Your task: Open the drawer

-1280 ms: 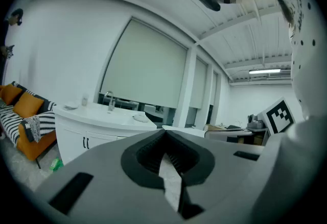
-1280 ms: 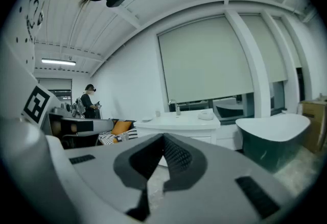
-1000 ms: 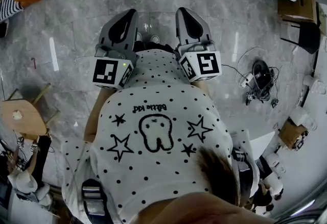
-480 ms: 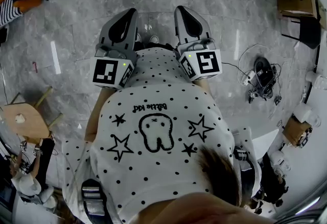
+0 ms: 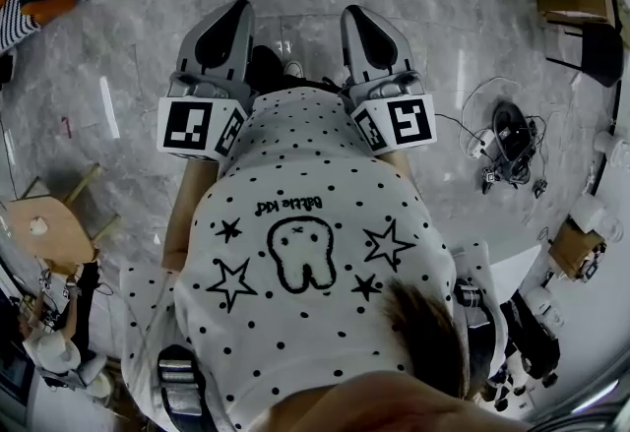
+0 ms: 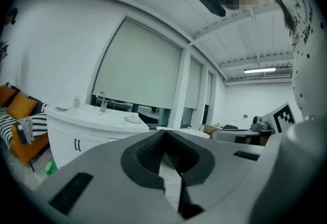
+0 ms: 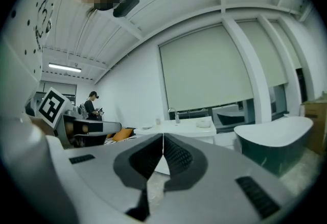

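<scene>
No drawer front can be told apart in any view. A white cabinet (image 6: 76,142) with dark handles under a white counter with a tap stands far ahead on the left. My left gripper (image 5: 233,12) (image 6: 164,132) and right gripper (image 5: 358,15) (image 7: 163,136) are held side by side in front of the person's dotted white shirt (image 5: 305,253), above the grey marble floor (image 5: 138,76). Both have their jaws shut, with nothing between the ribbed pads. The same counter (image 7: 179,126) with its tap shows ahead in the right gripper view.
A tangle of cables and a black device (image 5: 507,150) lies on the floor to the right, and a wooden stool (image 5: 44,228) stands at the left. Cardboard boxes (image 5: 576,12) sit at the far right. A dark green bathtub (image 7: 278,141) and a standing person (image 7: 93,103) are ahead.
In the head view the two grippers stand slightly further apart, the left one shifted a little to the left. Both stay shut and empty.
</scene>
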Demonstrator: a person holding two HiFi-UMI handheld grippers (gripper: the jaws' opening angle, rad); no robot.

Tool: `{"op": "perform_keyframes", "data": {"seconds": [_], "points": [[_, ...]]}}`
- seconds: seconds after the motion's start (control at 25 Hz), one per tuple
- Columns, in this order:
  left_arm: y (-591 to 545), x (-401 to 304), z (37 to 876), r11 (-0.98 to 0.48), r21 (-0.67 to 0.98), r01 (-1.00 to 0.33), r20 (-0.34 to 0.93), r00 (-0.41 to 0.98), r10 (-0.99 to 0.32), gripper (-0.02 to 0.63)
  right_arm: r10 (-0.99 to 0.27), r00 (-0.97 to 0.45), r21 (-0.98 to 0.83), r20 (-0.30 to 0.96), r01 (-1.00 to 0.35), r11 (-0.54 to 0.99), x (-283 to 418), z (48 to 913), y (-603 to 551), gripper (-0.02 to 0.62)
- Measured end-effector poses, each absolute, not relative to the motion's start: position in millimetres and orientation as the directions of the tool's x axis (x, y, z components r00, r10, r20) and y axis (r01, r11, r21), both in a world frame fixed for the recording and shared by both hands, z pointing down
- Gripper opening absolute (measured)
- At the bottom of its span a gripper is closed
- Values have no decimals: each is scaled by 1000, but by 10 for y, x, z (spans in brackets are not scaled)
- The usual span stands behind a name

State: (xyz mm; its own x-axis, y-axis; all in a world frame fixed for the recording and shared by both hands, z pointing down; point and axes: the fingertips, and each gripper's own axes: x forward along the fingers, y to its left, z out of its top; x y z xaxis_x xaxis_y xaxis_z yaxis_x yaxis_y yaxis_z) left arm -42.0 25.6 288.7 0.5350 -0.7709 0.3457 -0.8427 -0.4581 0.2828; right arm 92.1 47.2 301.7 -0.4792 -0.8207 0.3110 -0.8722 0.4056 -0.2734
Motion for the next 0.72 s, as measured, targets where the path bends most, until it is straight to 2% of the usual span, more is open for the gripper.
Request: {"op": "perform_keyframes", "data": {"seconds": [0.28,0.72], "points": [[197,-610,2785,-423,270,-865,338,497,-799,5,-829,-463,-301,314,-877,376,1005,3032,499,15],[290,-553,2821,-431,310,-848,343,522,-781,5,-807,-469,-285,359,-878,384,1010,3095,508,14]]}}
